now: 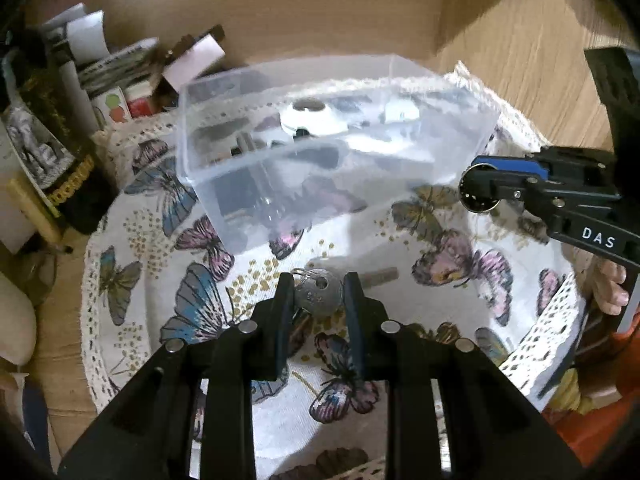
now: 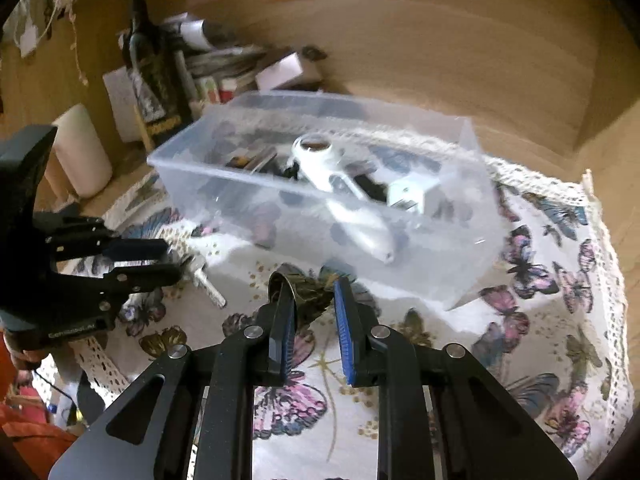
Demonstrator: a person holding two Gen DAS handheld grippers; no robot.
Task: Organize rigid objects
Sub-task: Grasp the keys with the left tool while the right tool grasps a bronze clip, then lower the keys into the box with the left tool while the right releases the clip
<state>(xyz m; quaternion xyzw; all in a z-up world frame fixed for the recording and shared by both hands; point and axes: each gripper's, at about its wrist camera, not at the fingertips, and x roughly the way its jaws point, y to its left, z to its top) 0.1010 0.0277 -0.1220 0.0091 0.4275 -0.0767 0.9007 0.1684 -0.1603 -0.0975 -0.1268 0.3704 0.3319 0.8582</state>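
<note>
A clear plastic box (image 1: 320, 148) stands on the butterfly cloth and holds a white object (image 1: 312, 118) and several dark items; it also shows in the right wrist view (image 2: 328, 184). My left gripper (image 1: 318, 292) is shut on a round grey metal key head (image 1: 318, 296) just above the cloth, in front of the box. In the right wrist view the left gripper (image 2: 172, 258) holds the key with its shaft (image 2: 210, 288) sticking out. My right gripper (image 2: 312, 292) holds a round metal ring-like piece (image 2: 282, 280) against its left finger; in the left wrist view it (image 1: 476, 194) is right of the box.
The butterfly cloth (image 1: 440, 300) with a lace edge covers the table. A small brown stick (image 1: 382, 276) lies on it. Bottles, papers and boxes (image 1: 80, 100) crowd the back left by the wooden wall. A white cylinder (image 2: 80, 152) stands at left.
</note>
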